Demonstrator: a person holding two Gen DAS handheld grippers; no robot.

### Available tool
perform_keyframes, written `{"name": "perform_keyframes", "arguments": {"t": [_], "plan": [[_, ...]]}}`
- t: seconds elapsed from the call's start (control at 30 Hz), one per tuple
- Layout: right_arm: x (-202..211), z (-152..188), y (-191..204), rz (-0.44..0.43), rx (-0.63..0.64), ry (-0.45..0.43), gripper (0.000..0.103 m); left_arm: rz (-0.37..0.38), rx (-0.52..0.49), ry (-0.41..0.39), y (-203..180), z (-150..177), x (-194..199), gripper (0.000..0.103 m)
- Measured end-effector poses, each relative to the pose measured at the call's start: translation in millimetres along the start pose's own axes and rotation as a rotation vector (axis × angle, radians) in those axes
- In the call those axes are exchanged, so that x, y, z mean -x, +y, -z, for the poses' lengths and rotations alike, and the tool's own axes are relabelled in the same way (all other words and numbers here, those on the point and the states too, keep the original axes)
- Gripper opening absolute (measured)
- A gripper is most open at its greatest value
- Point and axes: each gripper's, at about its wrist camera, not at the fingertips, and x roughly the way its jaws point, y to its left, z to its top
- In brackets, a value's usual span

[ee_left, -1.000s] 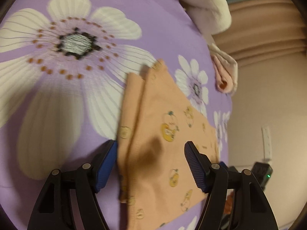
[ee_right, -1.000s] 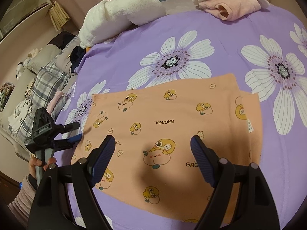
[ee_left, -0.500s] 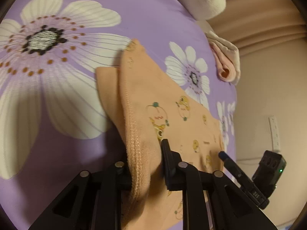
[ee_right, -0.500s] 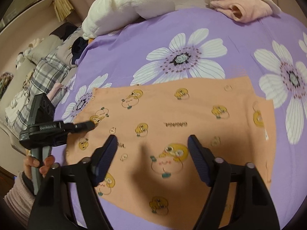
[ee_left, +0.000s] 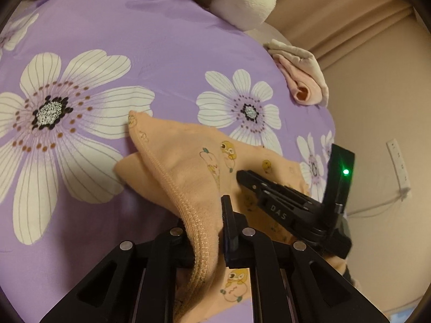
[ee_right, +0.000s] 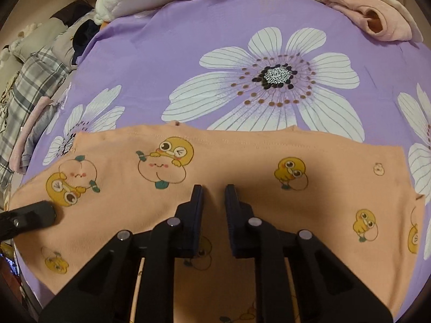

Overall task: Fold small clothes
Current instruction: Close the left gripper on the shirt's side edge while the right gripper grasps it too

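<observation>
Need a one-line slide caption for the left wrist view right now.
Left gripper pinches the orange garment's stitched edge, raised off the purple floral sheet.

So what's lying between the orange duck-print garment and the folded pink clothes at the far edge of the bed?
Only bare purple flowered bedsheet: in the right wrist view nothing lies between the orange garment and the pink clothes.

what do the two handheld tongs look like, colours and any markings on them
Both tongs, left and right, are matte black, with angular cut-out arms and round silver pivot pins. The right's fingers carry dark blue ribbed pads. Its side reads "DAS" in pale letters, below a green light.
</observation>
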Motion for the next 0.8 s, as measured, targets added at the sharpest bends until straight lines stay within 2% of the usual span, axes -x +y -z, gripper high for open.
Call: {"name": "perform_keyframes", "arguments": {"t": [0.07,0.23,0.37,0.47,0.63,0.8], "plan": [[8.2,0.4,1.7,0.001,0.005,0.007,0.016,-0.005,0.0,-0.002,-2.0,-0.3,1.2,0.009],[47.6,30.9,7.8,-0.088,0.034,-0.026,0.017,-0.024,-0.016,-0.008,-8.1,1.9,3.3,0.009],[52.8,66.2,16.4,-0.121,0.065,0.018,0.016,-0.051,-0.01,-0.014,-13.5,-0.1,0.7,0.009],[44.3,81.4,23.0,-0.094,0.114,0.022,0.017,-0.066,0.003,-0.014,-19.8,-2.0,-0.9,0.009],[57.7,76.7,4.1,-0.187,0.014,-0.003,0.019,-0.084,-0.04,-0.027,-47.7,-4.6,1.5,0.009],[82.9,77.1,-36.2,-0.203,-0.105,-0.073,0.019,-0.112,-0.122,-0.03,-91.5,-7.2,-5.2,0.009]]}}
